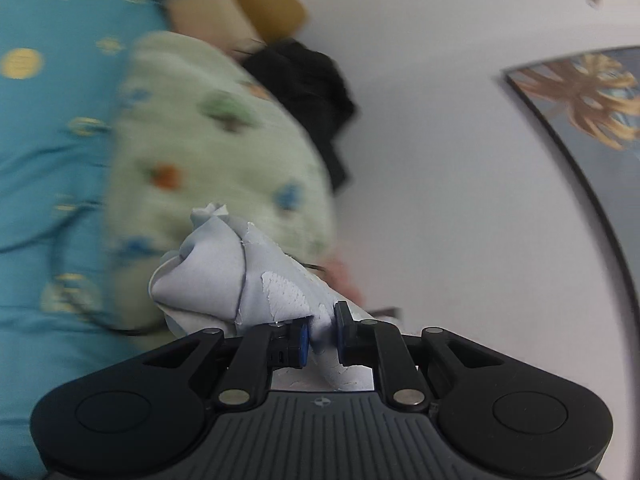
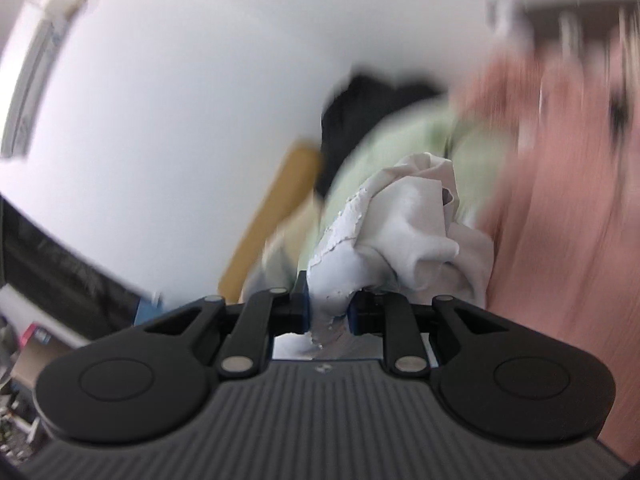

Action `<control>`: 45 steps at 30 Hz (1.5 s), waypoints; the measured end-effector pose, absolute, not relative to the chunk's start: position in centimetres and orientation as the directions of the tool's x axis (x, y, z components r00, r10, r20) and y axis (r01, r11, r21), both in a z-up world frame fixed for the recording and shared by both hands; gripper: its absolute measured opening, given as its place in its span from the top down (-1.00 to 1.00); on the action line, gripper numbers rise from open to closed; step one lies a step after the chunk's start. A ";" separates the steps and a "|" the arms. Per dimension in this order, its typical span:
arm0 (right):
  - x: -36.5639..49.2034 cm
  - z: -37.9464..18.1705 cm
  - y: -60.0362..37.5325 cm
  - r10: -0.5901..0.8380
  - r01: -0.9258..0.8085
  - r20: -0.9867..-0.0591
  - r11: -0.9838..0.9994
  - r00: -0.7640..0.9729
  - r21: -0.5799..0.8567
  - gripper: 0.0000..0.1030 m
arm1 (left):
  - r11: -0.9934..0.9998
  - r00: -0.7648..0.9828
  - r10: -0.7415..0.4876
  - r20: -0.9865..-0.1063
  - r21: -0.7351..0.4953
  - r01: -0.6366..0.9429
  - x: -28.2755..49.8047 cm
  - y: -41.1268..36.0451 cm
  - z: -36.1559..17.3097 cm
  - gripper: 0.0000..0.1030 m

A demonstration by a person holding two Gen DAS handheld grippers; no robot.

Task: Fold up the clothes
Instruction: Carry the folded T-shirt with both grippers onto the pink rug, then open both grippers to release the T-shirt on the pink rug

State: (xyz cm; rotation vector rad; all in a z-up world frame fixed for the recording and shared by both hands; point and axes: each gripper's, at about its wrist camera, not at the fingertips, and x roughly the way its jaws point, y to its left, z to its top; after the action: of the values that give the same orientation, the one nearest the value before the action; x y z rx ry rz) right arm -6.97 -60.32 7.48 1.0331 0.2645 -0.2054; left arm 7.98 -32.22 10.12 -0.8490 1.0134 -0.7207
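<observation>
My left gripper [image 1: 320, 330] is shut on a bunched pale blue-grey garment [image 1: 224, 272] with a cracked white print; the cloth bulges up and to the left of the blue pads. My right gripper [image 2: 329, 306] is shut on a pale garment [image 2: 404, 224] with the same cracked white print, bunched above the jaws. Both grippers are lifted and point toward a white wall. I cannot tell whether both hold the same garment.
A light green patterned cloth [image 1: 208, 152], a turquoise dotted cloth [image 1: 48, 160] and a black garment [image 1: 308, 80] lie behind the left gripper. A pink cloth [image 2: 560, 200] fills the right wrist view's right side. A framed picture [image 1: 592, 120] hangs on the wall.
</observation>
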 end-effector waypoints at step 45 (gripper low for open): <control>-30.4 11.6 -49.6 -0.431 0.569 -0.411 0.759 0.803 0.316 -0.53 | 0.606 0.505 -0.758 -0.413 -0.159 0.779 -20.1 -29.1 16.1 -0.99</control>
State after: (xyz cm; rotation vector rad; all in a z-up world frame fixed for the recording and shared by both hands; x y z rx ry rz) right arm -30.35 -49.62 11.58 0.4465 0.3255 -0.5555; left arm -20.11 -29.09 16.06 0.0498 0.4735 -0.9277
